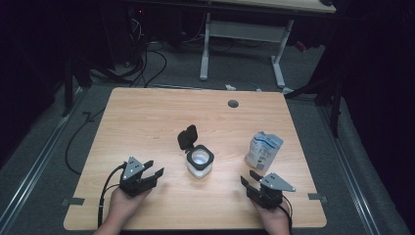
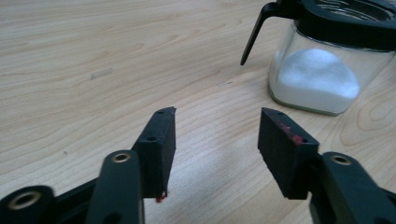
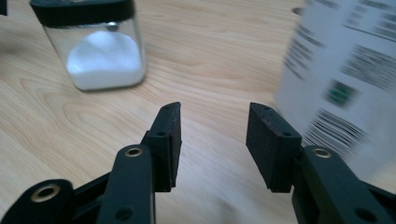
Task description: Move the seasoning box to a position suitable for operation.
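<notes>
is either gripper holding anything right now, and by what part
Nothing is held. The left gripper and the right gripper both stand open over bare table, apart from the jar and the packet.

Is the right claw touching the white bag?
Apart. In the high view, bare table shows between the right claw and the white bag; its jaws stand open with nothing between them.

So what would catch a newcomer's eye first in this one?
The glass jar of white powder, mid-table with its black lid flipped open. To its right stands a white-and-blue packet. Near the front edge, the left claw and right claw both rest open, holding nothing.
</notes>
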The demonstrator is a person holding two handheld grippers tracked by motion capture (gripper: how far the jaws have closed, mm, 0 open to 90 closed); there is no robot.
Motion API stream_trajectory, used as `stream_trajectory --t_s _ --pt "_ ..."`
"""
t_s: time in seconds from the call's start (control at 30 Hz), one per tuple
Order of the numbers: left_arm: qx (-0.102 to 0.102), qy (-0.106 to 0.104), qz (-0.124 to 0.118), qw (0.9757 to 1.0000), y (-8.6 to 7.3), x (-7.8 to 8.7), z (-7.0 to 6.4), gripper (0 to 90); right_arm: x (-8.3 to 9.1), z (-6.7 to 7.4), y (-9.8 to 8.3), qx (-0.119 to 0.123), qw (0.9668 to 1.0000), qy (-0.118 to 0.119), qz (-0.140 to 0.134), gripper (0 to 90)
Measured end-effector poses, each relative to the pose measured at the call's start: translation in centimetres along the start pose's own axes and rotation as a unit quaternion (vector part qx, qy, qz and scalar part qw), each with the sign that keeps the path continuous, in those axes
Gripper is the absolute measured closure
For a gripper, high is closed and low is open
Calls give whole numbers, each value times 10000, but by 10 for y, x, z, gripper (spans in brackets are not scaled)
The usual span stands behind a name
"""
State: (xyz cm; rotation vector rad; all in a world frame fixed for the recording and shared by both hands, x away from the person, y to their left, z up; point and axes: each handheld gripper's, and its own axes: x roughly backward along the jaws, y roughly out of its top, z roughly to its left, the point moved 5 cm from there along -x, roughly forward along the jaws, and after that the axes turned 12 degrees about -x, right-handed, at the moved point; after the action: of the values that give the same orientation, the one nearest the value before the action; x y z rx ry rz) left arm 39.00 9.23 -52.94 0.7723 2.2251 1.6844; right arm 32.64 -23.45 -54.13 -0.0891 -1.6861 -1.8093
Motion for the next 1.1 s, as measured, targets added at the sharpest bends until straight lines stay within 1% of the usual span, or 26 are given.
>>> stream_trajectory --t_s 0.13,0.23,0.33,0.43,0.5,0.6,0.63,0.67,0.83,0.9,0.97,1.1 --pt "131 28 23 9999 4 -8 -1 534 -17 14 7 137 9998 124 79 622" --pt "99 16 13 9999 9 -14 -4 575 -27 23 10 154 9996 213 119 650" --pt "153 -19 -5 9999 14 -19 -7 599 -34 30 13 185 9994 255 123 667" --pt "306 -32 -51 9995 19 -26 -9 648 -41 34 11 191 9990 344 230 668" --pt "355 -22 -64 9993 21 -31 -9 688 -44 36 10 246 9988 335 248 678" --pt "425 -16 -95 9991 26 -38 -11 737 -46 36 11 134 9989 395 222 715" --pt "425 -13 -130 9990 27 -40 -12 754 -46 36 11 91 9989 396 239 726" --pt "402 -14 -117 9991 29 -42 -14 771 -46 35 10 67 9989 382 267 738" --pt "334 -8 -169 9993 35 -50 -22 854 -46 36 8 121 9986 408 325 830" --pt "303 -21 -187 9994 38 -53 -25 876 -46 37 8 135 9985 419 320 869" --pt "305 -24 -261 9992 44 -55 -27 891 -46 38 8 173 9984 432 334 896" --pt "320 -57 -277 9991 49 -59 -32 896 -46 40 7 166 9981 473 347 897"
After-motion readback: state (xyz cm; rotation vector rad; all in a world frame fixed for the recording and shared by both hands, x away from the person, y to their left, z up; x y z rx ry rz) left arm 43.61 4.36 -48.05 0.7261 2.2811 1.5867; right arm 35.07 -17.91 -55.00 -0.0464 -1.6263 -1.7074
